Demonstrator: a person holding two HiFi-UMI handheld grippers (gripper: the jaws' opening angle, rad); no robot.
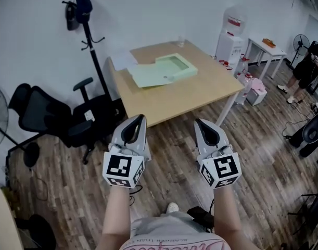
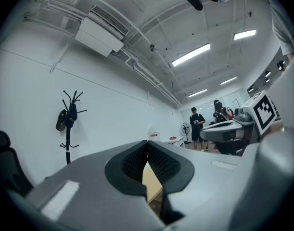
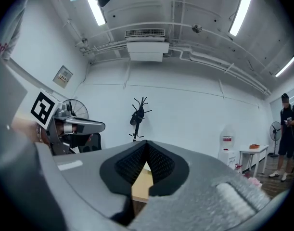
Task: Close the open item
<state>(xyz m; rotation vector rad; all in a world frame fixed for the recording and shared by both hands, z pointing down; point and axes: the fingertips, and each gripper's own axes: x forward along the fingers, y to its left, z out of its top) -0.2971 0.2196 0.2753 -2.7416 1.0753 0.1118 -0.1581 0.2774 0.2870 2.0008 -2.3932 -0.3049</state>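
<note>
A pale green box (image 1: 175, 66) lies open on the wooden table (image 1: 200, 92), its flat lid (image 1: 148, 75) folded out to the left. Both grippers are held well short of the table, above the wooden floor. My left gripper (image 1: 140, 117) is shut, tips touching, nothing between them; in the left gripper view its jaws (image 2: 147, 142) meet at the tip. My right gripper (image 1: 198, 122) is likewise shut and empty, and in the right gripper view its jaws (image 3: 146, 142) touch at the tip.
A black office chair (image 1: 54, 116) and a coat stand (image 1: 86, 30) stand left of the table. A water dispenser (image 1: 231, 35), a small white table (image 1: 265, 48) and a person (image 1: 307, 69) are at the right. A sheet of paper (image 1: 122, 60) lies on the table's far left corner.
</note>
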